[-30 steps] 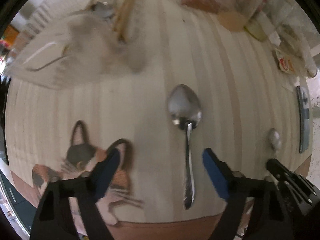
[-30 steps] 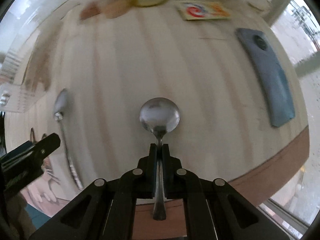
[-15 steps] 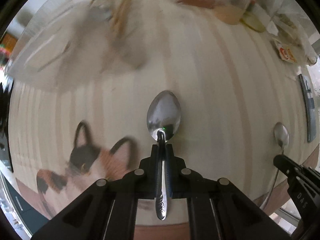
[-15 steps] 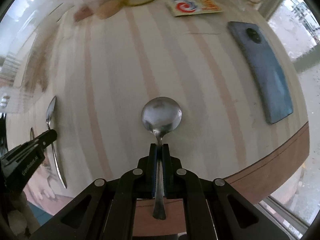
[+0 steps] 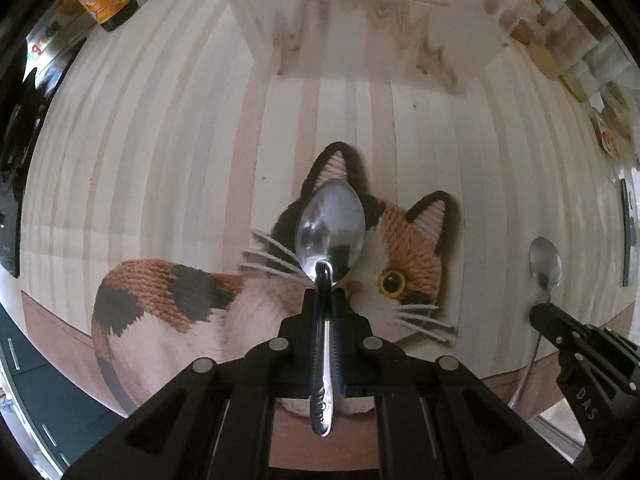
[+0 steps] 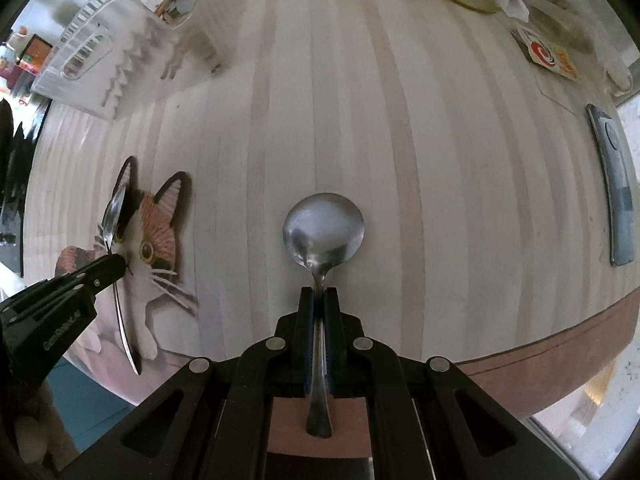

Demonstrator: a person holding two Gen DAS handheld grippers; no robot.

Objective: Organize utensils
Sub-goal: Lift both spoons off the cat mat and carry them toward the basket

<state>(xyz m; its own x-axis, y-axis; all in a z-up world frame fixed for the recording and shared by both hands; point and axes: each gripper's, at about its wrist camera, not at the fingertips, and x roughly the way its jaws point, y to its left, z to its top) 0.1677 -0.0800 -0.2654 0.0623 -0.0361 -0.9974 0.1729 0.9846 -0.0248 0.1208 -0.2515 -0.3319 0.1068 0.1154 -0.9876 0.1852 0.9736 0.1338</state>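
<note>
Straight ahead of the left gripper (image 5: 325, 300) sits the clear utensil tray (image 5: 400, 40), nearer to it than to the right gripper (image 6: 319, 308); left clamps an oval spoon (image 5: 330, 236), right a round spoon (image 6: 323, 232), both handles running back between the jaws.
</note>
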